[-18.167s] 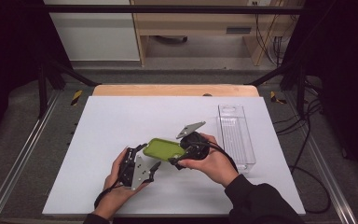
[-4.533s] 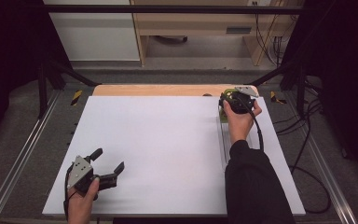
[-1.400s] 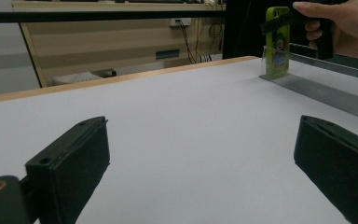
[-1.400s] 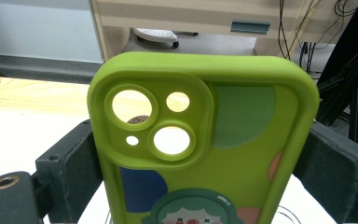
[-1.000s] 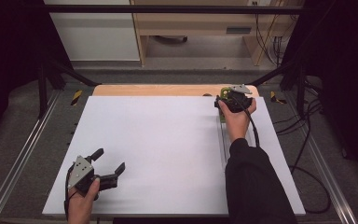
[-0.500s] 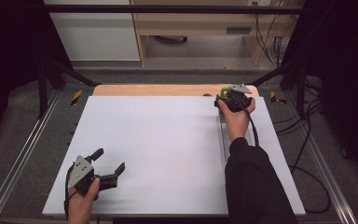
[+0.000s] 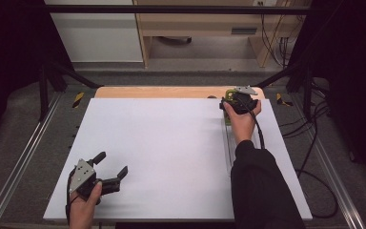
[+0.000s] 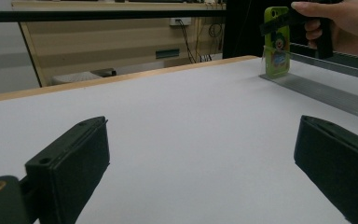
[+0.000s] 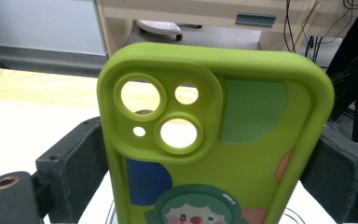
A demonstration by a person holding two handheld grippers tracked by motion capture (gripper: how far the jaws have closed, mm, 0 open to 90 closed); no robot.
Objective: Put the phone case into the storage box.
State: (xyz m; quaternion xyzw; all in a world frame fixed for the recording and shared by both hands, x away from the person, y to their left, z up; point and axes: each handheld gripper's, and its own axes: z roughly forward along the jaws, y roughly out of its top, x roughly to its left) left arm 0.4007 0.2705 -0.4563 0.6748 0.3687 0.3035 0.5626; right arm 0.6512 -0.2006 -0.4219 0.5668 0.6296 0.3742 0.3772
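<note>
White board (image 7: pixel 171 148) is covering the table, with a wooden edge along its far side and cabinets standing in the background. At the far right corner, the right gripper (image 7: pixel 237 101) is clamping its two jaws on the sides of one green phone case (image 9: pixel 214 140), holding it upright; the case is showing three round camera holes and a cartoon face. In the left gripper view the case (image 8: pixel 276 42) is standing at the far end of one clear ribbed tray (image 8: pixel 326 93), its lower end touching or just above the tray. Near the person's side, at the left, the left gripper (image 7: pixel 110 172) is resting on the board with its two jaws spread wide and nothing between them. One hand is gripping each tool, two in all. Compared with half a second ago, both grippers are sitting in nearly the same spots; eighteen seconds ago both were meeting over the middle of the board around the case.
</note>
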